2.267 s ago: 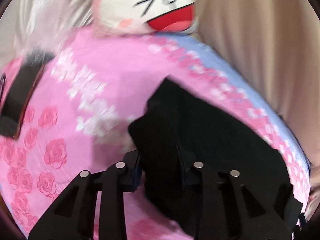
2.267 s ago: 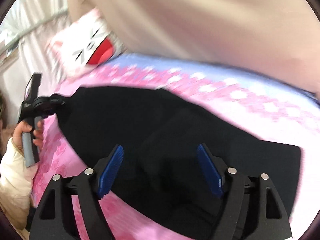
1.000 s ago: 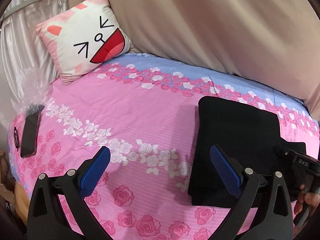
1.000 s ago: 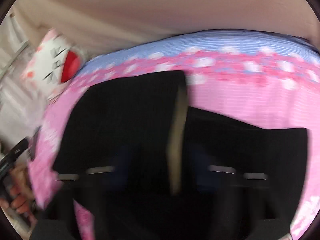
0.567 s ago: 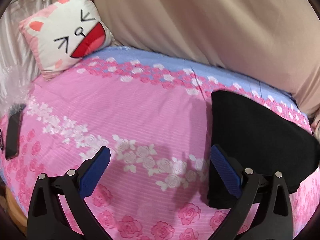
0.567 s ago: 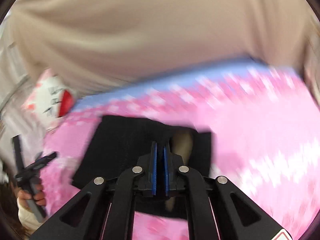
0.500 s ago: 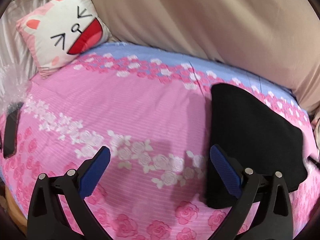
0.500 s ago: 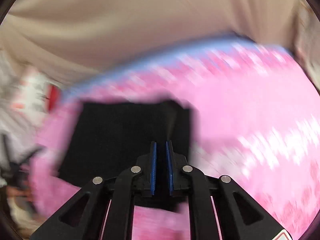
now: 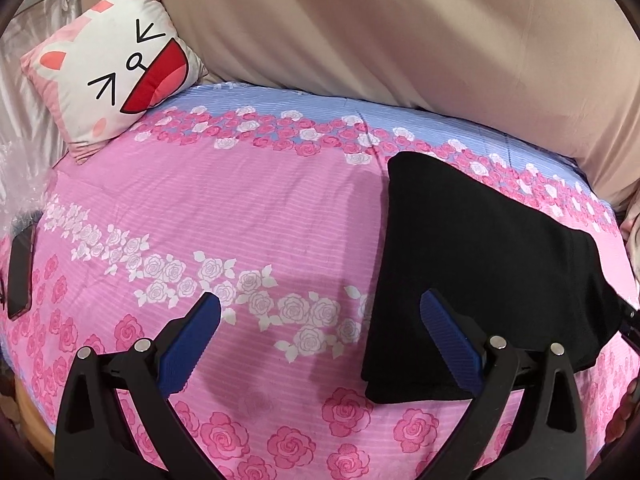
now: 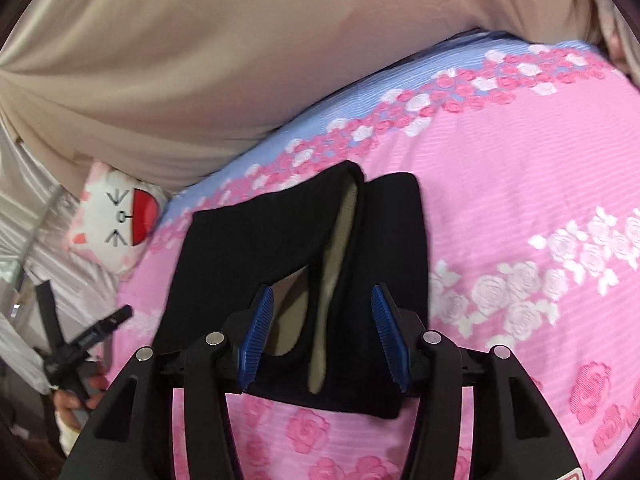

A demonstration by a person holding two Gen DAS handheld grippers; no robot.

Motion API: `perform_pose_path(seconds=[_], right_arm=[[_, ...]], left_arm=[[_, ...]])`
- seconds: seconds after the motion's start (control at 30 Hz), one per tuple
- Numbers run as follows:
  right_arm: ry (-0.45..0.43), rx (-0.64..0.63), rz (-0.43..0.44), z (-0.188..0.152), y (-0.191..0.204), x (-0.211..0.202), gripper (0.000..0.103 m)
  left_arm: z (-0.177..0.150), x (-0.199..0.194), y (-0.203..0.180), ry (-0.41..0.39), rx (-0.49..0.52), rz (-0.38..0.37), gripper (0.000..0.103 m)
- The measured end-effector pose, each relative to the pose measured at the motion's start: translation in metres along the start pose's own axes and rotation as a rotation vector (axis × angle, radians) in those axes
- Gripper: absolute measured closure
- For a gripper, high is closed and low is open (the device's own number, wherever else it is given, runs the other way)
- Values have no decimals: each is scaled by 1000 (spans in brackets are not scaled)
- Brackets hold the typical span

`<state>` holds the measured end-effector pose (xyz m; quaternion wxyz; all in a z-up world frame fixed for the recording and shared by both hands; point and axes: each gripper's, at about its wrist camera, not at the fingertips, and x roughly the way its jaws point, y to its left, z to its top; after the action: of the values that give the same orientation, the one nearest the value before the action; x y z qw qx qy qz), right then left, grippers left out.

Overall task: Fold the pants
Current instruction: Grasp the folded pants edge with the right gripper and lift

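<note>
The black pants (image 9: 484, 256) lie folded into a rough rectangle on the pink rose bedspread (image 9: 248, 216). In the left wrist view they sit at the right, and my left gripper (image 9: 320, 340) is open and empty above the sheet, its right finger at the pants' near left edge. In the right wrist view the pants (image 10: 280, 248) lie just ahead with the waistband's beige lining (image 10: 332, 272) showing. My right gripper (image 10: 324, 340) is open over the near edge of the pants, holding nothing.
A white and pink cartoon pillow (image 9: 116, 80) leans at the bed's far left corner against a beige curtain (image 9: 400, 32). A dark phone (image 9: 20, 272) lies at the bed's left edge. The left handle and hand (image 10: 76, 360) show in the right wrist view.
My right gripper was shut half a second ago and is now open over the pants' near edge. My left gripper stays open and has shifted slightly.
</note>
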<state>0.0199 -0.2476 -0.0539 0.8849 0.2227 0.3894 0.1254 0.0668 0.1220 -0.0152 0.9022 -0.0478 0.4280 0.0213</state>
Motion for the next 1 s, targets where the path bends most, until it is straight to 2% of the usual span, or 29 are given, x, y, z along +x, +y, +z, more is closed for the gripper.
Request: perform_pose_path(seconds=[0.07, 0.17, 0.2, 0.23, 0.4, 0.47, 0.5, 0.57, 0.63, 0.77, 0.87, 0.9, 0.93, 1.0], right_arm=[[20, 7, -4, 2, -1, 1, 52], [-46, 61, 52, 3, -10, -20, 52], [-66, 73, 66, 4, -13, -27, 50], [-59, 71, 71, 5, -13, -28, 44], [81, 14, 21, 4, -2, 15, 42], [100, 2, -1, 1, -1, 33, 41], [78, -17, -22, 1, 5, 37, 41], [54, -83, -73, 3, 19, 35, 78], [8, -129, -41, 12, 36, 18, 91], [-86, -196, -60, 19, 52, -24, 92], [-68, -145, -127, 15, 24, -18, 91], [-27, -110, -167, 11, 6, -2, 88], [10, -83, -175, 8, -9, 12, 75], [-19, 22, -82, 3, -30, 12, 73]], left_arm=[[1, 2, -1, 2, -2, 4, 5], [1, -2, 1, -1, -9, 2, 5], [1, -3, 2, -6, -8, 6, 5], [1, -4, 4, -12, -6, 14, 5], [1, 10, 7, 23, -30, 16, 5], [-1, 12, 4, 37, -35, -4, 5], [-2, 13, 2, 43, -26, -12, 5], [-3, 14, 0, 43, -8, -1, 5], [-2, 14, 0, 42, -11, 3, 5], [2, 8, -2, 27, -23, -20, 5], [0, 8, -12, 28, -1, -45, 5], [0, 10, -16, 33, 5, -56, 5], [-2, 13, -22, 44, 15, -72, 5], [-5, 23, -32, 81, 25, -107, 5]])
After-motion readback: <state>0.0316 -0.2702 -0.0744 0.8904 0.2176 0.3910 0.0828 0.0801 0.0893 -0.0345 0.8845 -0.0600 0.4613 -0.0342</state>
